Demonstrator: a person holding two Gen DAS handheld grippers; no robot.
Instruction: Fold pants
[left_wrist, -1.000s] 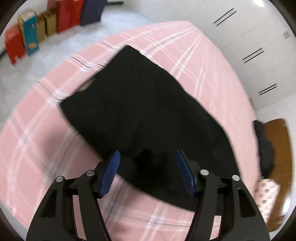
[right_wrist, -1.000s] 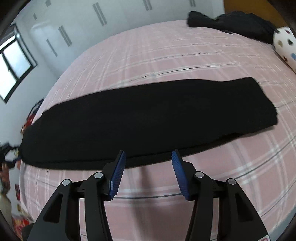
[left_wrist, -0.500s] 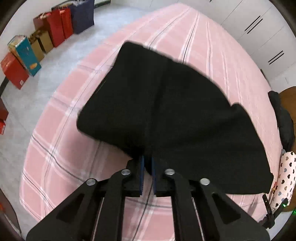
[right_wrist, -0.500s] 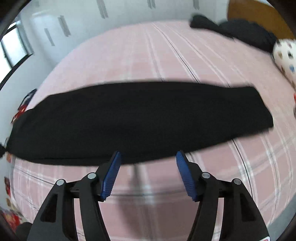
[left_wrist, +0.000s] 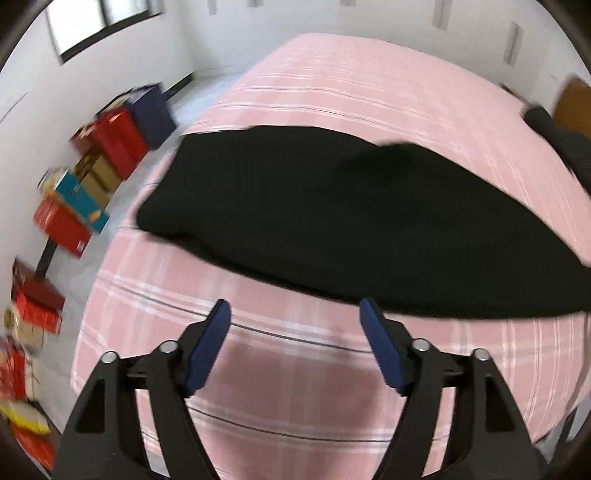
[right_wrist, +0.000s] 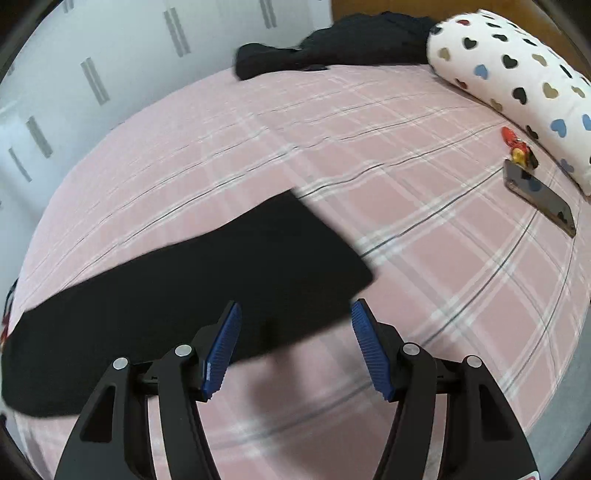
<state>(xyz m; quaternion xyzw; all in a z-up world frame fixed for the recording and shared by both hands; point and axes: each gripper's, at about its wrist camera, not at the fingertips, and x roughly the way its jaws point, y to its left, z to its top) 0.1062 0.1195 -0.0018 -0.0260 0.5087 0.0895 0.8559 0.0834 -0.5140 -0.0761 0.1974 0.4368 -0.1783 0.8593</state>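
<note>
- The bed (left_wrist: 332, 369), under its pink plaid sheet, fills the space below and ahead of both grippers.
- The black pants (left_wrist: 332, 221) lie flat on that sheet as one long dark band, stretching crosswise just ahead of the left gripper's fingertips; from the right wrist view one squared end of the pants (right_wrist: 229, 288) sits directly in front of the right gripper.
- A white pillow (right_wrist: 517, 81) with coloured hearts lies far ahead and to the right of the right gripper, and a heap of dark clothes (right_wrist: 332, 44) sits straight ahead at the far edge.
- The left gripper (left_wrist: 295, 314) is opening its jaws wide, nothing between the blue pads, hanging over bare sheet.
- The right gripper (right_wrist: 295, 314) stands well apart too, gripping nothing, its tips over the near edge of the pants.
- A phone (right_wrist: 539, 195) lies ahead-right, beside the pillow.
</note>
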